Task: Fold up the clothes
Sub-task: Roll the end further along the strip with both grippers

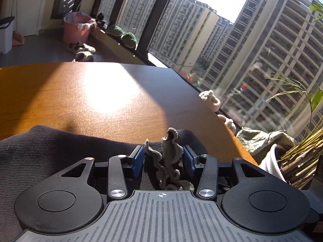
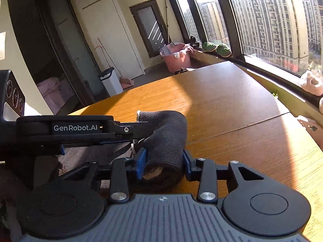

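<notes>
Left gripper (image 1: 163, 159): closed on a bunched edge of the dark garment (image 1: 50, 147), to lift it.
Right gripper (image 2: 164, 162): clamped on a rolled fold, anchoring it on the tabletop (image 2: 232, 104).

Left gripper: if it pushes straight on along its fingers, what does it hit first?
Probably the bare wooden table: beyond the dark garment bunched in the left gripper, nothing else shows. Depth is unclear.
</notes>
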`<act>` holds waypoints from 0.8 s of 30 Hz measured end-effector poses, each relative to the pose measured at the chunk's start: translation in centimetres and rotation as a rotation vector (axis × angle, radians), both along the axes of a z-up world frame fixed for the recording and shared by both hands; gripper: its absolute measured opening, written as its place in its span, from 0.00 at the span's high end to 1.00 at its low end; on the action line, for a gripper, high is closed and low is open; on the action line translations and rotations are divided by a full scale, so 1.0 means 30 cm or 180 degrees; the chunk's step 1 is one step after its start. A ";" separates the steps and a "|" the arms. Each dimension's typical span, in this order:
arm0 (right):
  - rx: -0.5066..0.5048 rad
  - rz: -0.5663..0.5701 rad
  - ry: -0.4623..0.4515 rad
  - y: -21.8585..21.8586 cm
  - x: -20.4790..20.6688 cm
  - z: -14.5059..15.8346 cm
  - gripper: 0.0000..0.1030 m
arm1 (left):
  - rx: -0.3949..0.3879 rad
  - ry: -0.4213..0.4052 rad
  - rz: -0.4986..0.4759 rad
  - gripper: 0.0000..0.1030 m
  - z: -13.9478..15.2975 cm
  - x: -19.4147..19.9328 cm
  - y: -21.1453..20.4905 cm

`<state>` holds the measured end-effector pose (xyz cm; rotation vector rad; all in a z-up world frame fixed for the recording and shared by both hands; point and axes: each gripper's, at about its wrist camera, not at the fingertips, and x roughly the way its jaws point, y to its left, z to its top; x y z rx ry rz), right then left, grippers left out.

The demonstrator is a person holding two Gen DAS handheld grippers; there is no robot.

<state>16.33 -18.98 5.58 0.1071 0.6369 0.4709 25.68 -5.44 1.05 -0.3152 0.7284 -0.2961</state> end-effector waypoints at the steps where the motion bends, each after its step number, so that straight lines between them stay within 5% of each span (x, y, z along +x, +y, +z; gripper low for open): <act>1: -0.0237 0.0044 -0.0161 0.033 -0.018 0.010 0.65 | -0.0066 -0.0028 0.0038 0.55 0.018 -0.008 0.019; 7: -0.1379 0.0356 -0.0940 0.208 -0.105 0.019 0.65 | -0.0472 -0.0164 0.0018 0.54 0.125 -0.045 0.090; 12: -0.1686 0.0508 -0.1115 0.239 -0.122 0.009 0.65 | -0.0720 0.0138 -0.0117 0.53 0.058 0.000 0.058; 15: -0.1365 0.0487 -0.0930 0.192 -0.104 0.028 0.63 | -0.0718 0.0264 -0.0056 0.54 0.004 0.033 0.053; 24: 0.0324 -0.0031 0.0071 0.021 -0.004 0.000 0.54 | -0.0757 0.0239 -0.0054 0.52 -0.015 0.040 0.058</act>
